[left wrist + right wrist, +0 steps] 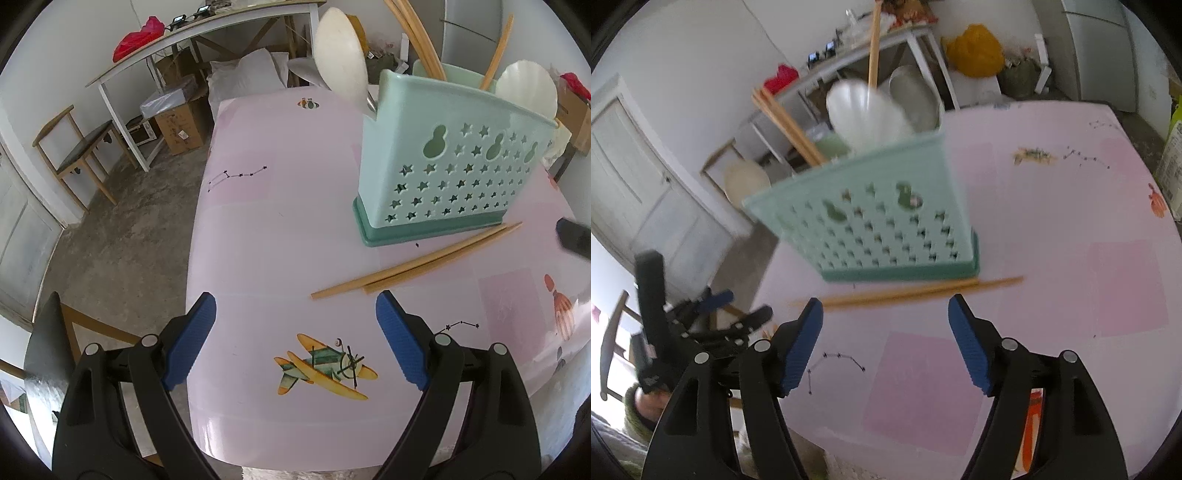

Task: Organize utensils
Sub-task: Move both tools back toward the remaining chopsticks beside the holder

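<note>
Pink worktop [258, 229] with printed stars and a plane, cluttered room behind: white side table, chair, boxes.

Mint utensil caddy [450, 162] stands upright toward the worktop's far right, seen from the left wrist. Already holds white spoons [341, 55] and several chopsticks [413, 40], which lean out over the rim.

Loose chopsticks [417, 264] (two at least; the count is hard to read) lie flat on the worktop just in front of the caddy's base, roughly parallel to it, close together, ends staggered.

Left tongs [295, 325]: released, nothing between the blue pads, hovering over the near worktop edge, short of the chopsticks.
Right tongs [885, 325]: released too, empty, lined up just short of the chopsticks. Right view is motion-blurred.

Judgement: remaining step is to pick up the loose chopsticks and drop them in the caddy.

Risks:
- Thin sticks flat on a smooth surface: pads may skid over or roll them instead of pinching.
- Grabbing the pair off-centre could pivot them, or lift one and leave the other.
- Caddy looks light and top-heavy; a nudge on approach or insertion may tip it.
- Leaning chopsticks and spoon bowls may block entry.
</note>
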`<state>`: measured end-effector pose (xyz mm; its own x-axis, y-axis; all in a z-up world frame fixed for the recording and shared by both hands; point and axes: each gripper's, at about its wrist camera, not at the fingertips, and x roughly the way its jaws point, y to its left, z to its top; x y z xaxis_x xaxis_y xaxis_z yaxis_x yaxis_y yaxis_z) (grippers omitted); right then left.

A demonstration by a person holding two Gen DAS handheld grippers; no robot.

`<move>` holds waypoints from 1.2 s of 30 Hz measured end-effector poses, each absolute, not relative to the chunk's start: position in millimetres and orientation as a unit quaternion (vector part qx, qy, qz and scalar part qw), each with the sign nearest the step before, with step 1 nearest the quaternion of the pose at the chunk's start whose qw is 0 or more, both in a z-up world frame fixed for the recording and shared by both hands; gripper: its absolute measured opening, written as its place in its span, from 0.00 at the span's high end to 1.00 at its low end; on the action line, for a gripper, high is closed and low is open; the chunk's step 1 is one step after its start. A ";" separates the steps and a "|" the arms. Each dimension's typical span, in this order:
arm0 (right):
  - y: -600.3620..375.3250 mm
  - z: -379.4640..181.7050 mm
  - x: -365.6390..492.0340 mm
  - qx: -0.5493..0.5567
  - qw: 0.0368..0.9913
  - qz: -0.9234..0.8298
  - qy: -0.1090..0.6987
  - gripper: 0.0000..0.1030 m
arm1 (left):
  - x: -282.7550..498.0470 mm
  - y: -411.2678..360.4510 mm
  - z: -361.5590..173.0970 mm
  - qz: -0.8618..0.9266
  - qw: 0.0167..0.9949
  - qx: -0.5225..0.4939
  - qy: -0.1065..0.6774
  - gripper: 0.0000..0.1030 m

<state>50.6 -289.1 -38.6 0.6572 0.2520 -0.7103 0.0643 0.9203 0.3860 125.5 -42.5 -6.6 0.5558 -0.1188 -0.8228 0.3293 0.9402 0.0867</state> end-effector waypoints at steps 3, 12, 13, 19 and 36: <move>-279.5 -43.5 53.7 0.176 0.886 0.048 0.426 0.32 | 123.8 -44.2 -7.0 -0.129 0.873 0.122 0.454 0.18; -272.3 -48.3 58.8 0.153 0.881 0.041 0.447 0.29 | 124.1 -44.9 -7.6 -0.126 0.871 0.126 0.457 0.18; -271.1 -49.2 58.7 0.152 0.880 0.041 0.449 0.29 | 124.1 -44.3 -7.4 -0.126 0.871 0.126 0.458 0.18; -266.8 -52.3 58.3 0.144 0.877 0.041 0.456 0.29 | 125.3 -43.8 -8.2 -0.124 0.871 0.127 0.459 0.18; -263.7 -52.5 57.9 0.141 0.877 0.042 0.457 0.29 | 125.4 -39.2 -8.6 -0.121 0.871 0.123 0.460 0.18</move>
<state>57.9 -263.7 -52.5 0.5784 0.2026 -0.7902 0.0548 0.9568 0.2855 125.4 -39.2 -8.6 0.5483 -0.0969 -0.8307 0.3235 0.9405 0.1038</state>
